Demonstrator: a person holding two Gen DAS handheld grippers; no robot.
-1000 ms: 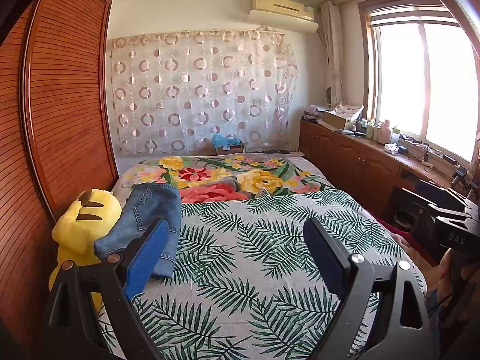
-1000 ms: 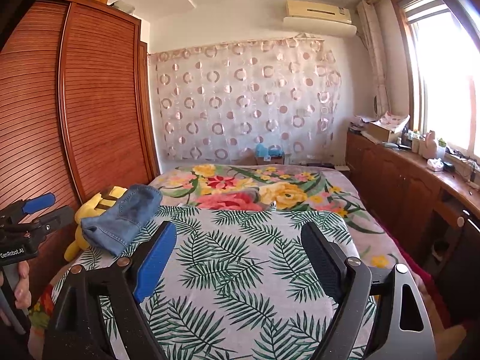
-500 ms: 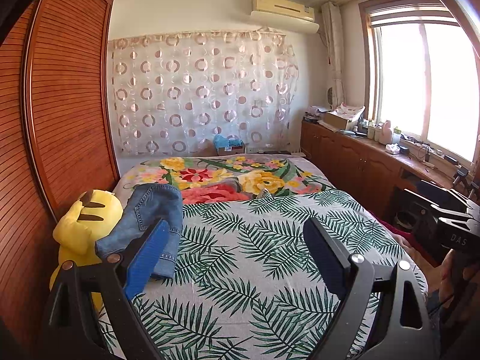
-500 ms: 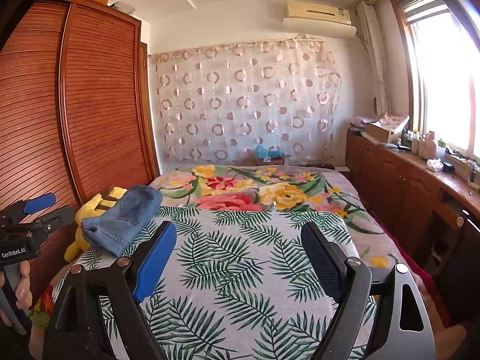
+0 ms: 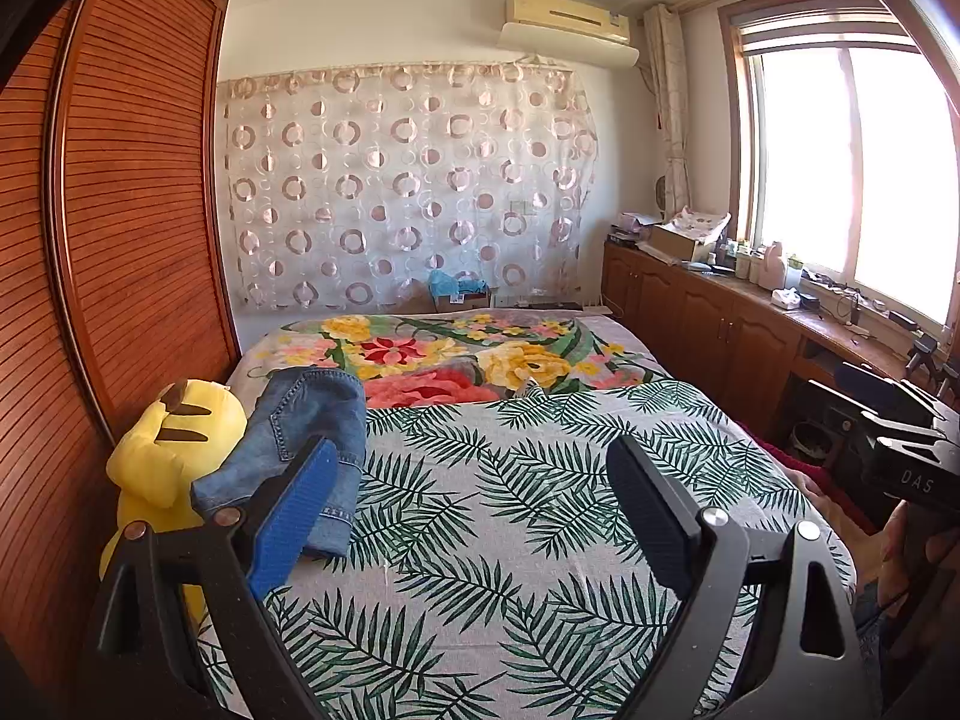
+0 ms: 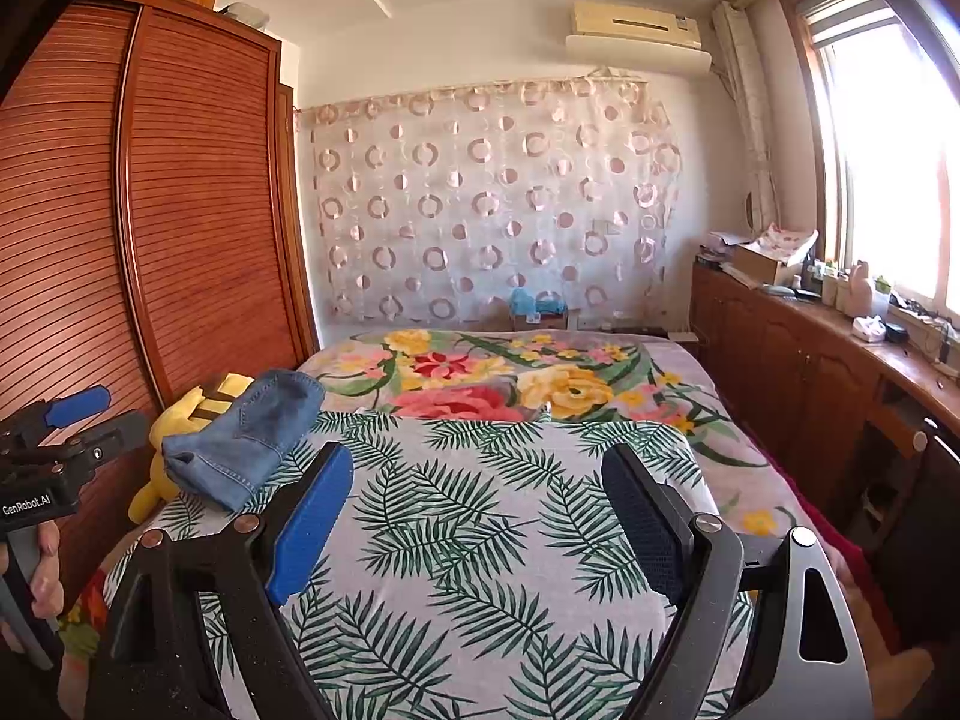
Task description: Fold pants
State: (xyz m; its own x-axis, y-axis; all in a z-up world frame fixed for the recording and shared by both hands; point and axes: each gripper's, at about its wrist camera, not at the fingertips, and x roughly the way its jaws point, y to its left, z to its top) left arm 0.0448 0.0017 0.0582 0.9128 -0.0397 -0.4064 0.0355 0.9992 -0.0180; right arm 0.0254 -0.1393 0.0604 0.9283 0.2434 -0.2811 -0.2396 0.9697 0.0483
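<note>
Here the left gripper [image 5: 474,504] is held level above the near end of the bed [image 5: 540,480], pointing along it toward the curtain [image 5: 408,192], its fingers [image 5: 294,516] spread wide with nothing between them. The right gripper [image 6: 477,510] is held the same way beside it, also above the near end of the bed and aimed at the curtain, its fingers [image 6: 312,522] wide apart and empty. Each gripper shows at the edge of the other's view: the left one [image 6: 78,420] at the left edge of the right wrist view, with the person's hand [image 6: 45,576] wrapped around its handle, and the right one at the right edge of the left wrist view. The pants [image 5: 300,444], a pair of blue jeans bundled in a rough heap, lie on the left side of the bed, on the leaf-print sheet [image 5: 510,540] and leaning against a yellow plush toy [image 5: 168,450] next to the wardrobe [image 5: 132,210]. Neither gripper touches the pants.
</note>
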